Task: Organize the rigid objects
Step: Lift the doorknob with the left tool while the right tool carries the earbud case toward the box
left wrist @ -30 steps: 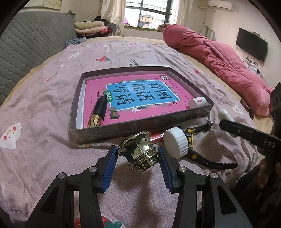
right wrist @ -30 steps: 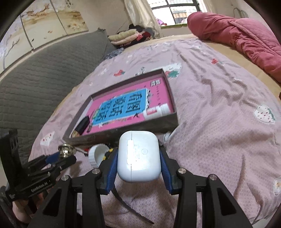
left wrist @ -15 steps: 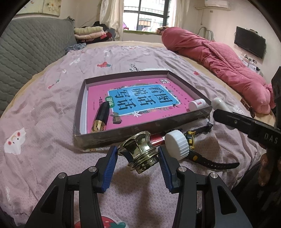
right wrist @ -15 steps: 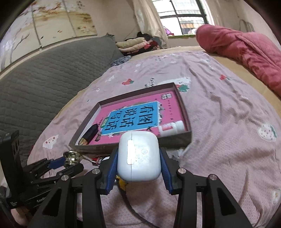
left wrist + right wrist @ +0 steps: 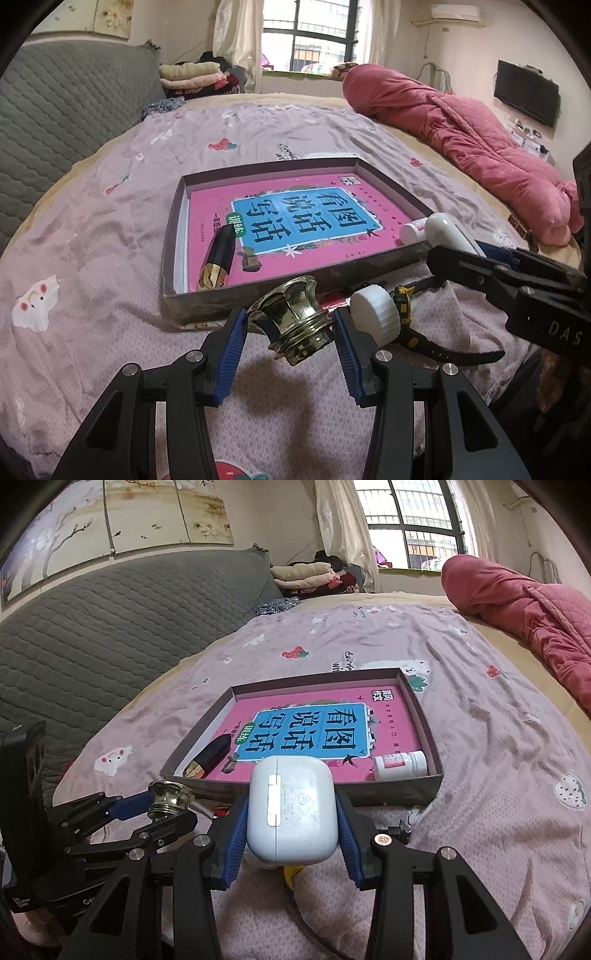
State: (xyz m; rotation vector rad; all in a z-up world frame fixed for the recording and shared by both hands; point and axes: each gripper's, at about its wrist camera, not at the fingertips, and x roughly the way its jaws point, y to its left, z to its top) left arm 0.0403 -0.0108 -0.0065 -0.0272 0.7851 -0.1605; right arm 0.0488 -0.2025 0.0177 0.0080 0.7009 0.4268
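My left gripper (image 5: 290, 330) is shut on a gold metal knob (image 5: 293, 321), held just above the bedspread in front of the shallow dark box (image 5: 173, 236). My right gripper (image 5: 291, 818) is shut on a white earbud case (image 5: 291, 808), near the box's front wall; the earbud case (image 5: 448, 232) also shows at the right of the left wrist view. Inside the box lie a pink book (image 5: 295, 218), a black and gold lipstick (image 5: 218, 256), a small clip (image 5: 249, 258) and a white bottle (image 5: 400, 766). A white screw cap (image 5: 375, 315) and a black watch (image 5: 432, 341) lie on the bed.
A rolled red quilt (image 5: 461, 144) lies along the bed's right side. The grey padded headboard (image 5: 110, 627) stands on the left, with folded clothes (image 5: 192, 74) at the far end. A television (image 5: 526, 92) hangs on the right wall.
My right gripper has carried the earbud case toward the box's front right corner and rolled level. The left gripper with the knob has stayed in place.
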